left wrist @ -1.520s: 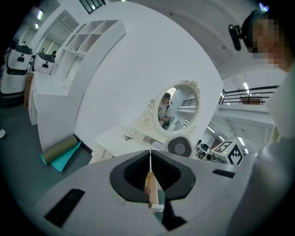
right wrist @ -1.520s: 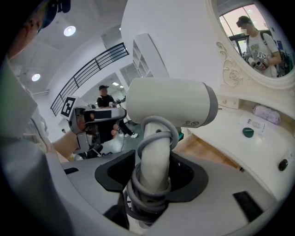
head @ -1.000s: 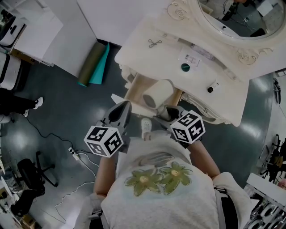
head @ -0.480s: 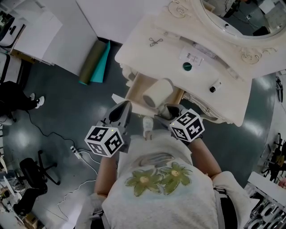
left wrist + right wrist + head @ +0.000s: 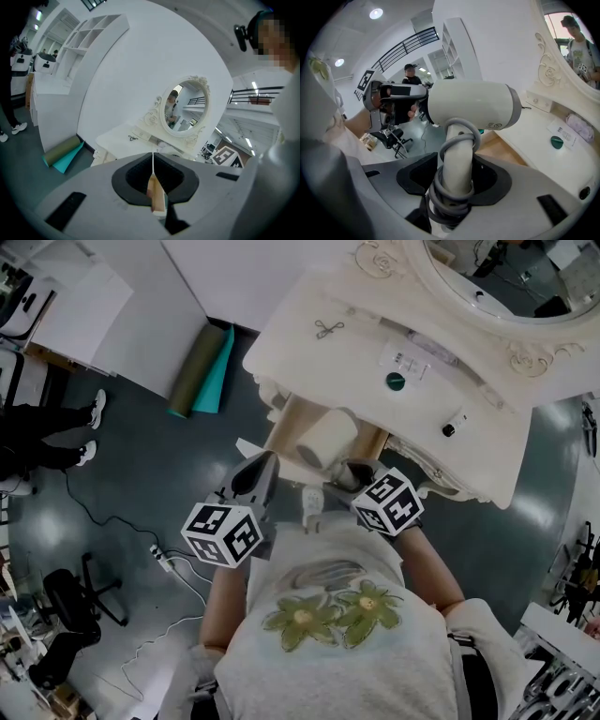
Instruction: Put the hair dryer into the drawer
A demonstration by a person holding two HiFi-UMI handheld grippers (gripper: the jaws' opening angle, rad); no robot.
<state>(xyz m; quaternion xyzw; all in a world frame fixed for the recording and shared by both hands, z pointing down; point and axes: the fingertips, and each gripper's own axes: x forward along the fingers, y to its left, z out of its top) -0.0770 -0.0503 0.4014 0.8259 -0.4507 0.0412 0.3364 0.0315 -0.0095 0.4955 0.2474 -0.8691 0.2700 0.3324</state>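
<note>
The mirror (image 5: 497, 277) runs off the head view's top edge. The hair dryer (image 5: 325, 439) hides much of the drawer (image 5: 292, 420), the right gripper (image 5: 354, 474) its handle.

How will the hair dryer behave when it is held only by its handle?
The hair dryer is probably top-heavy: its big barrel sits above the slim handle that the right gripper clamps, so it may tilt. The smooth plastic looks slippery, but the cord wound round the handle likely adds grip. It seems stiff, not floppy.
</note>
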